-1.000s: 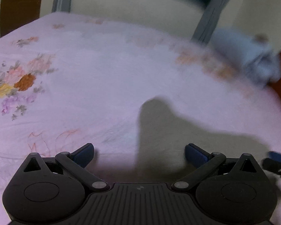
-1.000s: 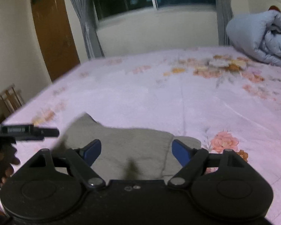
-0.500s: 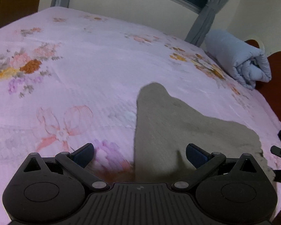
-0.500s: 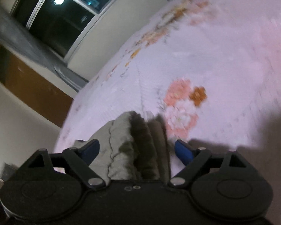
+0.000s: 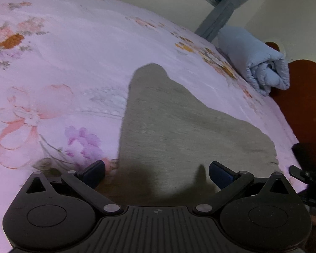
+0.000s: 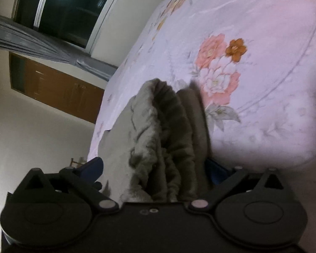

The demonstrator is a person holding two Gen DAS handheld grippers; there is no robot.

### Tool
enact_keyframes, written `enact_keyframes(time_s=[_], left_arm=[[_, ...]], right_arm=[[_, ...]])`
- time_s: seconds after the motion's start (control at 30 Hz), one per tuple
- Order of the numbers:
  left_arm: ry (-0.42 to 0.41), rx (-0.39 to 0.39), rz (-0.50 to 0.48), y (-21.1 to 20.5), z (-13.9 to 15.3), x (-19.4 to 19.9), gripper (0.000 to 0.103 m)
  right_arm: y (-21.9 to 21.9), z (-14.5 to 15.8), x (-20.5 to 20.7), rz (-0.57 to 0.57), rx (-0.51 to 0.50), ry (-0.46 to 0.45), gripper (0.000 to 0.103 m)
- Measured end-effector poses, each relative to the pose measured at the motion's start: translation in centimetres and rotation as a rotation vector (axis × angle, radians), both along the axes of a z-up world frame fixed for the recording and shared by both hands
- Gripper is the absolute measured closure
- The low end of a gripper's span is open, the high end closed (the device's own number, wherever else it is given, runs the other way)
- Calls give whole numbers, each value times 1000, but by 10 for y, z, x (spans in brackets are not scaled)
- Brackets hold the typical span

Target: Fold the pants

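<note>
Left view, nearest: left tool hanging over the bed with blue fingers spread wide, gripping nothing, one pad at 7 o'clock over the sheet, the other at 5 o'clock over cloth. Lying flat between and beyond the pads: grey-brown pants, spreading from 6 o'clock, tapering to a rounded tip just above centre, wide edge running out toward 4 o'clock. Showing at 4 o'clock at the frame edge: part of a dark device, too cut off to identify. Farther, at 2 o'clock: rolled pale-blue quilt resting on the bed, reddish-brown headboard just beyond it. At 1 o'clock, farthest: grey curtain hanging against a cream wall.

Right view, tilted steeply, nearest: right tool standing wide apart, left finger showing clearly at 7 o'clock, the other mostly hidden behind cloth. Bunching up between the pads: pants in thick folds, gathered waistband rising toward centre; pads not pressing together on the fabric, so not clamping it. Beyond, at 2 o'clock: sheet with a pink and orange flower print. At 9 o'clock: brown door. At 11 o'clock, farthest: dark window, grey curtain below it.
</note>
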State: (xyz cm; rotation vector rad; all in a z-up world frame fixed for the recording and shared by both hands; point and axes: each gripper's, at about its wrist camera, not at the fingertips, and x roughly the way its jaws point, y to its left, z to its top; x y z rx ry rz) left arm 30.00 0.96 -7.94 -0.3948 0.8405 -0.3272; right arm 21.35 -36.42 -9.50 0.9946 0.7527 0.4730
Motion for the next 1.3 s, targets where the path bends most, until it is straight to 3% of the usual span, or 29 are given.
enact_keyframes(time_s=[0.1,0.27,0.37,0.47,0.53,0.57,0.63,0.73,0.93,1.07,1.17,1.2,1.23,1.27,1.3], left_arm=[[12,-42,-32,-4,-2,3,0],[40,-138,-66,0,-8,8,0],[55,-206,-62,4,-13,11,0],[51,-209,-70,1,-15,11,2],[54,-155,-61,-2,-15,11,34],[56,-128,-53,-1,-15,11,42],[44,-153,-48,7,-15,9,64],[-12,-188,-56,11,-9,4,72],[-149,-210,-31,21,24,21,75],[-185,-199,15,40,40,56,75],[-176,-146,28,50,27,83,74],[-117,-151,38,54,13,93,67],[-39,-131,38,56,-5,104,50],[-21,-140,11,59,-21,110,49],[-59,-181,7,64,-29,106,48]], right_arm=[[-2,-3,4,4,-11,4,8],[-18,-8,2,20,66,8,16],[-12,-5,6,77,64,-9,5],[0,-2,13,125,-1,13,5],[6,2,18,139,-18,5,7],[9,5,19,157,-41,-5,12],[11,9,20,187,-94,1,56],[11,27,18,208,-129,-65,60],[15,73,48,232,-134,-206,63],[25,91,102,264,-143,-240,63],[40,76,136,293,-171,-232,64],[42,64,143,287,-173,-199,64],[44,48,151,273,-186,-143,63],[45,30,157,262,-225,-87,61],[40,15,158,253,-195,-79,63]])
